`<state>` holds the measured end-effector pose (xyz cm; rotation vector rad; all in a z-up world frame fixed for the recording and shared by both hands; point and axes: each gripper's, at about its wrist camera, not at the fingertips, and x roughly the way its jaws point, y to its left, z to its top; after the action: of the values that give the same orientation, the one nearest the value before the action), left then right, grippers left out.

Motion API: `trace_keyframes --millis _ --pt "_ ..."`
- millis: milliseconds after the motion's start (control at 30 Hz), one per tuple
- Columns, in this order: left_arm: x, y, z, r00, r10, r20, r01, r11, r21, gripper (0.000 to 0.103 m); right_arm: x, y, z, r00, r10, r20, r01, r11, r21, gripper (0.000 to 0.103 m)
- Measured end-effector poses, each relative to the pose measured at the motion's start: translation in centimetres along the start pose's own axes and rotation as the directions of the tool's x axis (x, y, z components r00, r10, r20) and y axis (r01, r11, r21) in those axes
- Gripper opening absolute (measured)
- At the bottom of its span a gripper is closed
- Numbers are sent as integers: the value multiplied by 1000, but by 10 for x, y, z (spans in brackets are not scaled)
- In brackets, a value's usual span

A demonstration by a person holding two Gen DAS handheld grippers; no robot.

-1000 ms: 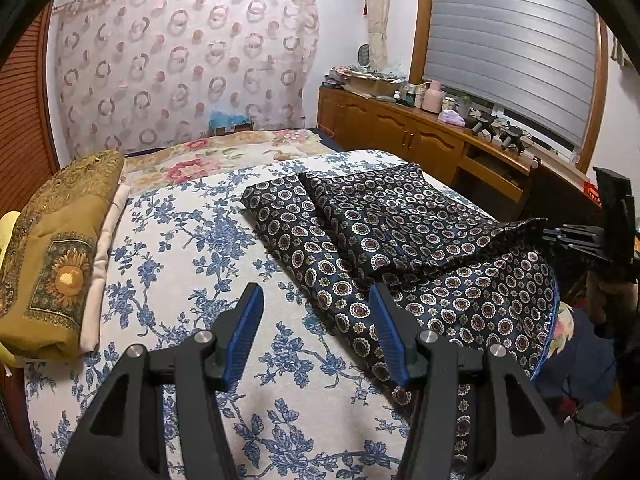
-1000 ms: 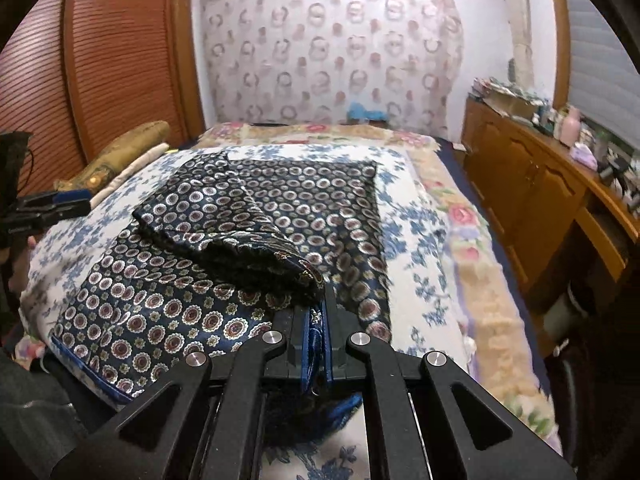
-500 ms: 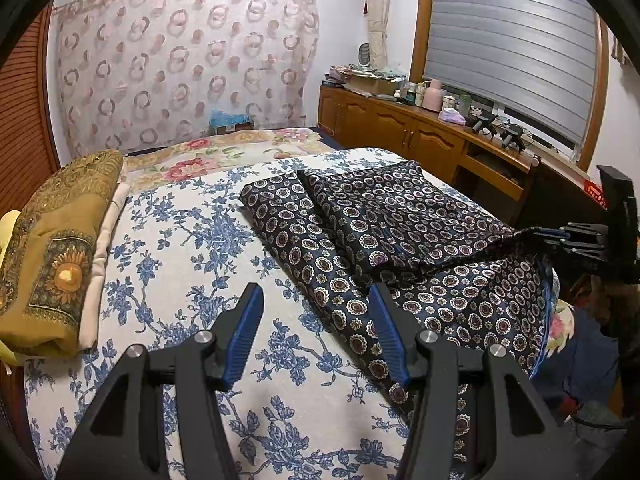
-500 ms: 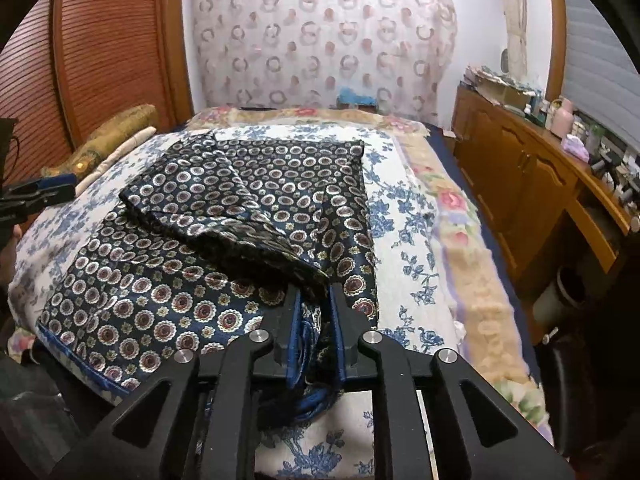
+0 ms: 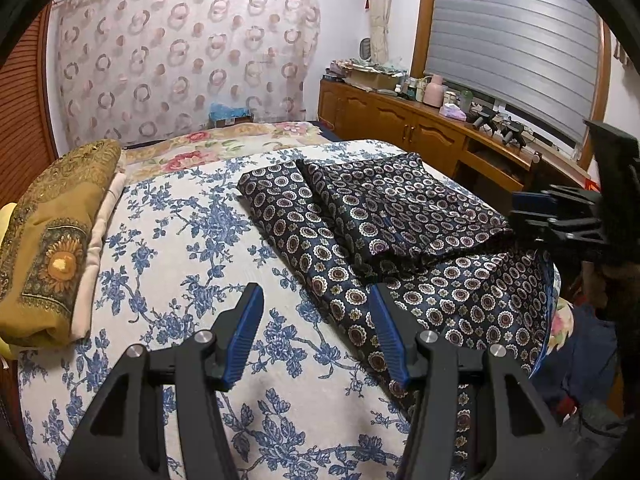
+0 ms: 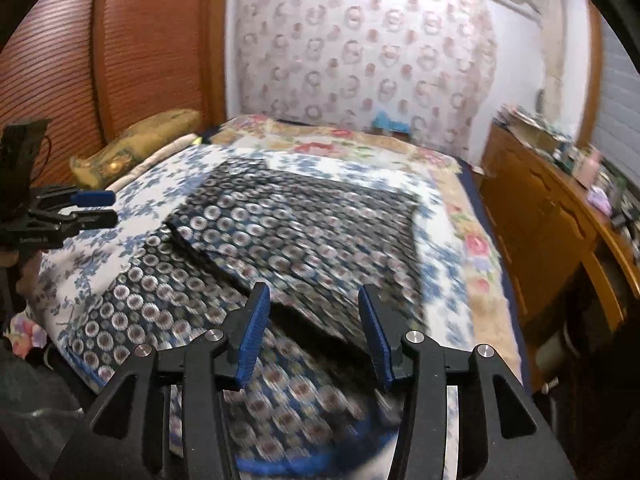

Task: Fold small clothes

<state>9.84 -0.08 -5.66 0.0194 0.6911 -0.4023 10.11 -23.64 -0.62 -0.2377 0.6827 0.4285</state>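
One fold looks laid: my right gripper (image 6: 310, 334) has just been opening, nothing between its pads, above the patterned garment (image 5: 384, 224) mid-bedspread (image 5: 180, 248). Left gripper (image 5: 316, 336) gapes empty beside it. Folds remain.

The right tongs (image 6: 312, 332) have just been opening, and their blue pads (image 6: 254, 334) now stand apart with nothing pinched between them, above the near edge of the dark patterned cloth (image 6: 296, 236). The cloth lies partly folded on the bed (image 6: 452, 264), one layer doubled over the other; the picture is blurred. The left tongs (image 6: 94, 208) show at the left edge. A yellow folded cloth (image 6: 140, 140) lies by the wooden headboard (image 6: 132, 52). A wooden cabinet (image 6: 540, 216) runs along the right.
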Motion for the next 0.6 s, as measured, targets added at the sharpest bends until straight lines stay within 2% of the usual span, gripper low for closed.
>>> trace_keyframes --millis 133,300,433,600 --pt "0 0 0 1000 2 -3 -2 1000 -3 54 32 15 15 996 69 -50 -71 996 -46 46" --pt "0 1 -1 1000 0 -5 0 1000 -6 54 74 39 23 979 143 -146 -158 983 -96 47" --pt "1 1 -3 1000 -3 -11 3 1000 -10 54 99 53 21 960 157 -231 -190 974 -125 47" --pt "2 1 -5 1000 -7 -17 7 1000 -13 54 110 63 19 961 136 -240 -178 970 -165 53"
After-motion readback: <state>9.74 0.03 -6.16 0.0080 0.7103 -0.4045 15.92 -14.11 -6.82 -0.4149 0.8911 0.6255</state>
